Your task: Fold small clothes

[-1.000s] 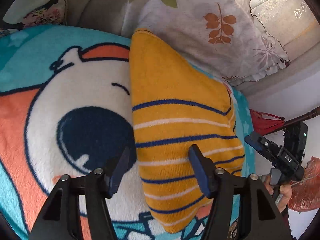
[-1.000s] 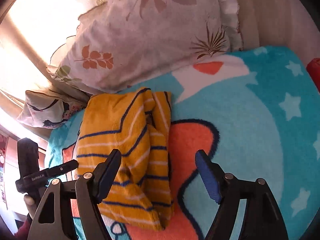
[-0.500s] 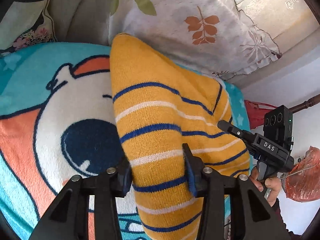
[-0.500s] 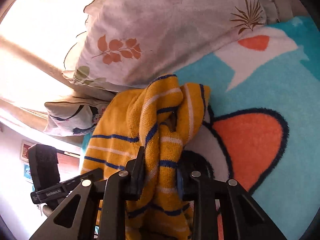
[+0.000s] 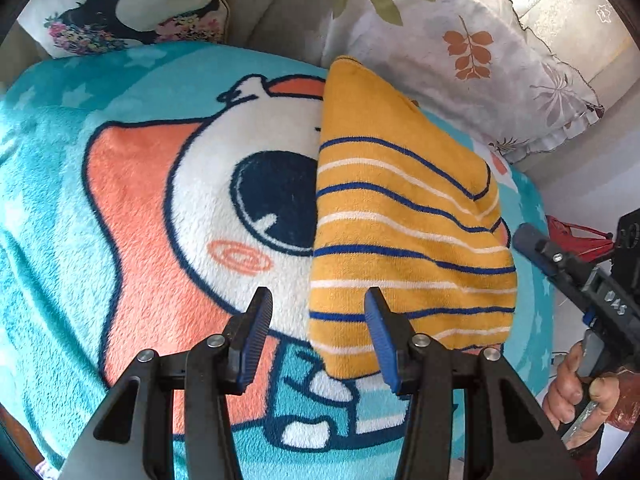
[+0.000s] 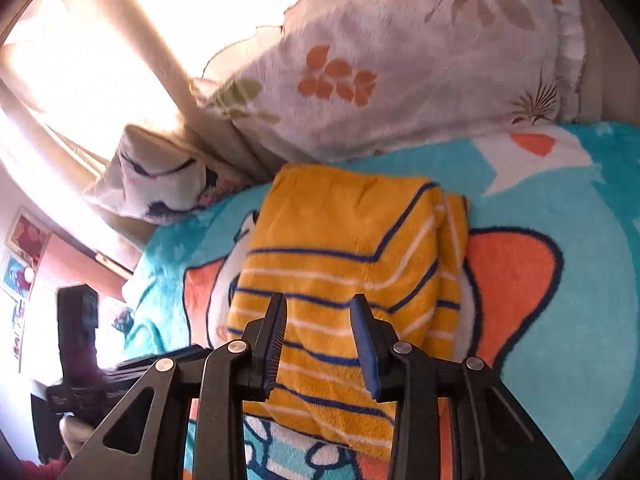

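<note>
Folded garment (image 5: 404,240) lying on the blanket (image 5: 60,208), near the pillow (image 5: 452,64).
The left gripper (image 5: 318,332) is being held with fingers apart at the garment's near edge; the right gripper (image 6: 320,336) is being held apart above it, gripping nothing.
</note>
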### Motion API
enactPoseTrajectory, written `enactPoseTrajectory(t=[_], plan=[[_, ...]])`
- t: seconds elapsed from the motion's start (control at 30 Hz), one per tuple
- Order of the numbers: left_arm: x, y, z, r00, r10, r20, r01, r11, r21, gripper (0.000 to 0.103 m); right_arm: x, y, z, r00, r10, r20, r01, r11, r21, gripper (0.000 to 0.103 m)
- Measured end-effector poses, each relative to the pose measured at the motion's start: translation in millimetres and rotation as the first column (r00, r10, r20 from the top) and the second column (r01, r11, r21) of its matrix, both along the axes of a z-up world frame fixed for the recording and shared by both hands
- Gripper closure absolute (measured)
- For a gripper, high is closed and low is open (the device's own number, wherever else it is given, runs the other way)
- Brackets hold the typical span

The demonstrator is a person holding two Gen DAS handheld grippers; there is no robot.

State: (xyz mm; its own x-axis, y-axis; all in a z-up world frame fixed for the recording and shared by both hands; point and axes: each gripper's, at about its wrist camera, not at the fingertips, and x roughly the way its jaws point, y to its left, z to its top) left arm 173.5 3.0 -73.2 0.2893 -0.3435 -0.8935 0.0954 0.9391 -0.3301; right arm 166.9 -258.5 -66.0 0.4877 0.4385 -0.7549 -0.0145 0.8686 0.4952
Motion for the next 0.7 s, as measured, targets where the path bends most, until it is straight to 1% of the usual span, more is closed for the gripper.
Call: enactPoseTrajectory(t=[0.03, 0.07, 0.1, 0.13, 0.17, 0.2, 0.23, 0.27, 0.33, 0.37, 0.43, 0.47, 0.53, 0.6, 0.7], plan=[[-6.6, 3.6, 5.3, 1.000, 0.015, 0.023, -0.015, 1.000, 0.012, 0.056, 2.9, -2.3, -17.3, 0.998, -0.014, -0.053, 0.014, 1.000, -0.010, 0.066], [-10.4, 7.3, 10.8, 0.998, 0.030, 0.049, -0.031, 0.999, 0.024, 0.056, 3.8, -7.7, -32.5, 0.994, -0.041, -0.097, 0.038, 0.999, -0.026, 0.074], [-17.7, 11.7, 18.8, 0.996, 0.045, 0.082, -0.049, 0.998, 0.037, 0.056, 1.7, -12.6, -36.7, 0.993, -0.057, -0.100, 0.056, 0.998, -0.010, 0.079], [-24.5, 16.6, 26.7, 0.991, 0.061, 0.117, -0.067, 0.997, 0.047, 0.056, -2.4, -15.7, -34.2, 0.993, -0.069, -0.092, 0.070, 0.998, 0.009, 0.083], [-29.7, 20.6, 34.3, 0.985, 0.079, 0.151, -0.089, 0.994, 0.056, 0.056, -5.2, -14.4, -28.7, 0.993, -0.069, -0.091, 0.069, 0.998, 0.006, 0.082], [-37.3, 25.7, 43.2, 0.977, 0.100, 0.190, -0.115, 0.991, 0.069, 0.056, -9.9, -12.2, -20.3, 0.995, -0.065, -0.079, 0.064, 0.998, -0.018, 0.082], [-44.2, 31.3, 51.6, 0.966, 0.120, 0.228, -0.143, 0.986, 0.086, 0.056, -15.7, -8.9, -10.7, 0.997, -0.061, -0.053, 0.059, 0.997, -0.050, 0.077], [-52.4, 38.1, 60.2, 0.954, 0.142, 0.266, -0.174, 0.979, 0.105, 0.056, -22.4, -6.2, -1.6, 0.998, -0.059, -0.025, 0.057, 0.995, -0.081, 0.064], [-69.4, 52.5, 76.9, 0.924, 0.190, 0.333, -0.244, 0.961, 0.130, 0.052, -32.5, 2.5, 13.7, 0.999, -0.042, 0.026, 0.045, 0.992, -0.118, 0.050], [-77.3, 60.0, 85.0, 0.907, 0.215, 0.362, -0.279, 0.950, 0.137, 0.050, -36.7, 7.7, 20.6, 0.998, -0.028, 0.050, 0.034, 0.991, -0.126, 0.050], [-91.2, 74.3, 99.9, 0.870, 0.271, 0.412, -0.360, 0.920, 0.154, 0.042, -47.0, 15.0, 32.1, 0.996, 0.005, 0.089, 0.008, 0.990, -0.142, 0.050], [-98.9, 82.5, 106.9, 0.851, 0.296, 0.434, -0.398, 0.903, 0.163, 0.040, -51.6, 18.6, 35.2, 0.994, 0.023, 0.105, -0.008, 0.989, -0.149, 0.049], [-118.5, 103.3, 119.9, 0.812, 0.349, 0.467, -0.473, 0.863, 0.177, 0.034, -58.0, 29.8, 37.5, 0.991, 0.061, 0.121, -0.040, 0.985, -0.165, 0.048], [-138.2, 127.4, 130.8, 0.779, 0.398, 0.485, -0.536, 0.824, 0.184, 0.029, -59.6, 42.1, 36.3, 0.989, 0.090, 0.114, -0.071, 0.984, -0.164, 0.048], [-166.3, 166.3, 140.8, 0.719, 0.480, 0.503, -0.629, 0.758, 0.175, 0.028, -61.5, 58.9, 33.2, 0.988, 0.126, 0.090, -0.109, 0.979, -0.171, 0.048]])
